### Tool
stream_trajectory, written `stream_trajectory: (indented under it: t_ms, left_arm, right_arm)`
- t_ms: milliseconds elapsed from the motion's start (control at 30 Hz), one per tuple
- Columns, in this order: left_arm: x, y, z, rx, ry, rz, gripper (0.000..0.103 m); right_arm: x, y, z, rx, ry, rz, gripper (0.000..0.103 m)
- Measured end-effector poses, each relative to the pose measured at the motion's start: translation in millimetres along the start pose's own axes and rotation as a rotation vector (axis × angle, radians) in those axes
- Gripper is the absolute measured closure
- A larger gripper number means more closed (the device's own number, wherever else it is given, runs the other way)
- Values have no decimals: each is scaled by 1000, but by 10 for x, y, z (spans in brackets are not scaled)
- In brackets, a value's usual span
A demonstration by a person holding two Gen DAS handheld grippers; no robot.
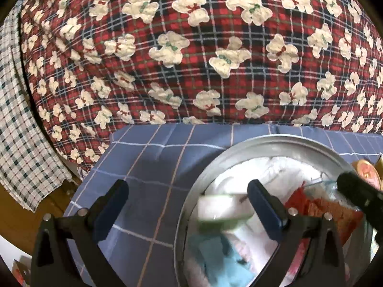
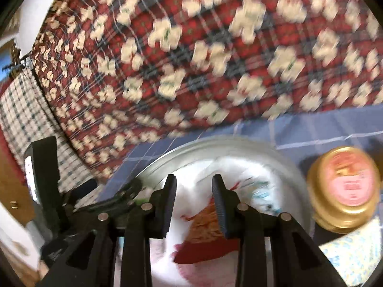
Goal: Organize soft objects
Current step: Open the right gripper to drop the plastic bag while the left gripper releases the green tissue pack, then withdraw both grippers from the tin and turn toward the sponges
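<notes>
From the left wrist: hovering with the left gripper (image 1: 188,203) spread wide and grasping nothing, straddling the near-left rim of the round metal basin (image 1: 282,143), which is sitting on a blue checked sheet (image 1: 148,162) just in front of a red plaid quilt with white bears (image 1: 191,55). Lying blurred inside the basin, a white-and-green folded cloth (image 1: 220,211), a light-blue cloth (image 1: 225,260) and an orange-red knitted piece (image 1: 318,208) on white fabric, probably gathered there to keep the soft things together. From the right wrist: holding the right gripper (image 2: 194,191) only partly parted and empty, poised over the same basin (image 2: 215,143) above the orange-red piece (image 2: 203,227), seemingly just let go; standing to the right, outside the basin, a gold-lidded jar (image 2: 344,189), likely left out as a hard item.
</notes>
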State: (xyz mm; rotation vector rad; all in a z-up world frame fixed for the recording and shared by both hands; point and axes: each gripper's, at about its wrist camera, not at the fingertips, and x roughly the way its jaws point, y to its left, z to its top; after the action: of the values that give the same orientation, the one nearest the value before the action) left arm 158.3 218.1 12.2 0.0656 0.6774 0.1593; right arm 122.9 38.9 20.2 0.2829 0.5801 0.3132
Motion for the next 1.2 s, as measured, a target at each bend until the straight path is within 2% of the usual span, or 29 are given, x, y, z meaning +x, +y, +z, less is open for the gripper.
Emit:
stream_trajectory:
  t_ms: [100, 233, 367, 500, 733, 967, 1200]
  left_arm:
    - [-94, 60, -78, -41, -27, 9, 2]
    - [-241, 172, -205, -138, -72, -28, 2]
    - [-327, 250, -320, -212, -111, -40, 2]
    - [-422, 269, -408, -222, -187, 29, 2]
    - [-463, 308, -531, -268, -206, 3, 2]
    - [-611, 228, -600, -238, -316, 76, 2]
    - [-642, 176, -670, -221, -332, 107, 2]
  right_arm:
    - [-160, 57, -102, -90, -129, -73, 69]
    - [-284, 139, -195, -200, -235, -136, 69]
    - [-320, 146, -259, -195, -256, -121, 69]
    - [-340, 193, -327, -253, -285, -128, 69]
    - [-354, 210, -407, -267, -296, -129, 69]
    - [-387, 157, -424, -247, -286, -127, 69]
    - [-488, 138, -493, -259, -266, -117, 69]
